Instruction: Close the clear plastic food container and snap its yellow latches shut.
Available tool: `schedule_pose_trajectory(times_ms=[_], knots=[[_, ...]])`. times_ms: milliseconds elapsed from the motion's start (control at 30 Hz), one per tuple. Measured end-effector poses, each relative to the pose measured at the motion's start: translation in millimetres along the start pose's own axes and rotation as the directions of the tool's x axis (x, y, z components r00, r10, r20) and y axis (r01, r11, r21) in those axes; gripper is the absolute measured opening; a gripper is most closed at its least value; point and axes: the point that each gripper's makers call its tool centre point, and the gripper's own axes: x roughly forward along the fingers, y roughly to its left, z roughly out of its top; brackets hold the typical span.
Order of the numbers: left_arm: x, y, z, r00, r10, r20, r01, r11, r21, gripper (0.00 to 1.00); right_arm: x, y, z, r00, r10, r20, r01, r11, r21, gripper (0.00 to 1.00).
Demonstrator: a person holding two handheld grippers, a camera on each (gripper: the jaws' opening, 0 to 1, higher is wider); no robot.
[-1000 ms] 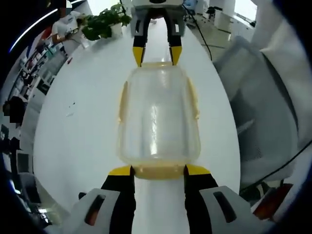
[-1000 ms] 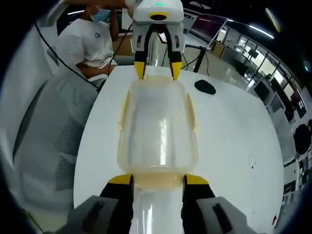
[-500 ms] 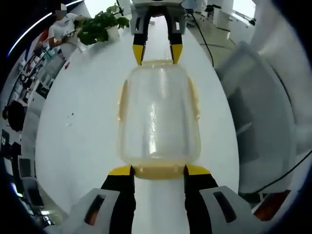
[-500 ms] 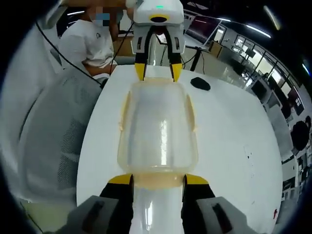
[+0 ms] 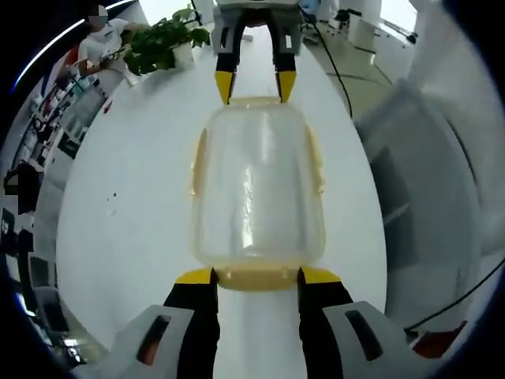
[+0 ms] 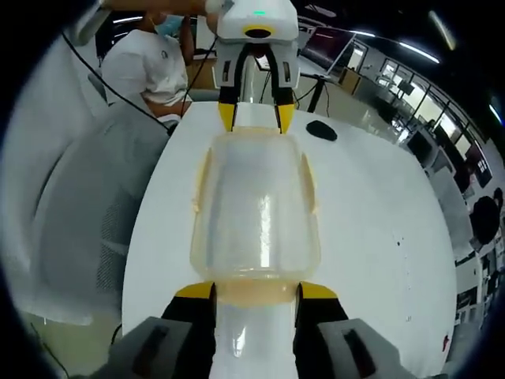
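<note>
A clear plastic container (image 5: 256, 189) with its lid on lies lengthwise between my two grippers over the white table (image 5: 134, 213). Pale yellow side latches (image 5: 197, 162) lie flat along its long sides. My left gripper (image 5: 256, 276) is shut on the near yellow end latch (image 5: 256, 280), one jaw at each side of it. The right gripper (image 5: 252, 87) grips the far end. In the right gripper view the same container (image 6: 256, 205) runs from my right gripper (image 6: 256, 290) to the left gripper (image 6: 254, 118).
A potted plant (image 5: 166, 39) and a seated person (image 5: 99, 39) are at the table's far end. A grey mesh chair (image 5: 426, 181) stands beside the table. A black mouse (image 6: 322, 130) lies on the table; another person (image 6: 154, 67) and a chair (image 6: 79, 229) are close by.
The background has shifted a little in both views, while the container has kept its place between both grippers. Both grips look unchanged.
</note>
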Motion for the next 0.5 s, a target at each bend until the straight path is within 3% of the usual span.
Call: schedule_pose_trajectory(times_ms=[500], knots=[[24,8.9,27.1,1.0,-0.004,0.006,0.004,1.0,-0.009,0.37,-8,-9,-36.4,1.0,0.006,-0.005,-0.006,1.0,-0.002,0.36]])
